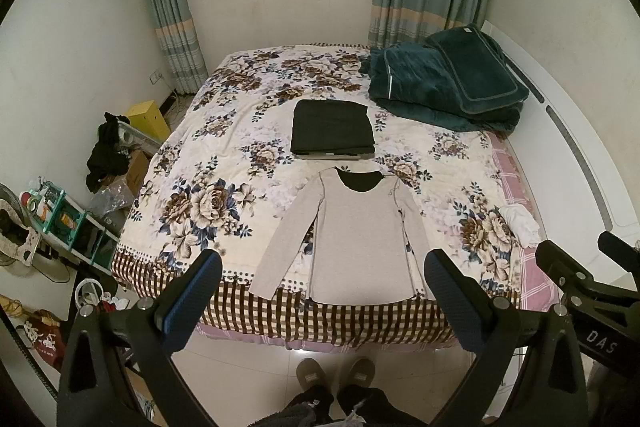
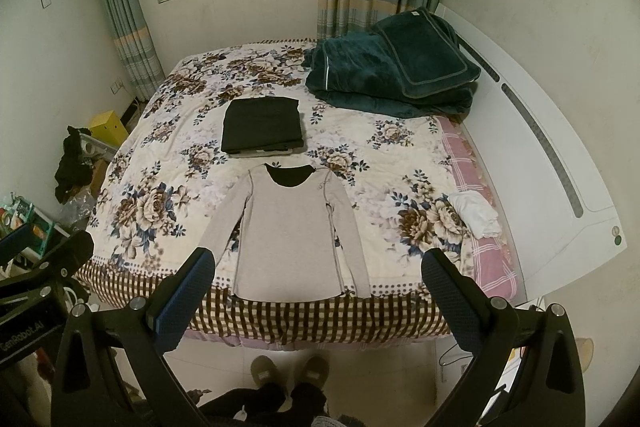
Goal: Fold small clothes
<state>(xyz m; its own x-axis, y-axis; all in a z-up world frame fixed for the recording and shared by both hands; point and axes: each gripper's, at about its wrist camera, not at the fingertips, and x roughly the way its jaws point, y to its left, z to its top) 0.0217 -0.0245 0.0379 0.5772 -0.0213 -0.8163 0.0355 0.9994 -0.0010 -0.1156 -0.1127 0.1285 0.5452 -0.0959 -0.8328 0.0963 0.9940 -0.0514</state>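
A light grey long-sleeved shirt (image 1: 356, 231) lies flat and spread out at the near edge of the bed, neck away from me, sleeves along its sides; it also shows in the right wrist view (image 2: 288, 231). Behind it lies a folded black garment (image 1: 332, 127), also in the right wrist view (image 2: 262, 125). My left gripper (image 1: 322, 267) is open and empty, held above the floor before the bed's edge. My right gripper (image 2: 318, 265) is open and empty at about the same height, and shows at the right in the left wrist view (image 1: 580, 267).
The bed has a floral cover (image 1: 224, 195). A dark green quilt and pillow (image 1: 452, 83) sit at the far right, a crumpled white cloth (image 1: 520, 223) at the right edge. A cluttered shelf (image 1: 60, 227) and boxes stand left. My slippered feet (image 1: 336, 375) are on the tiled floor.
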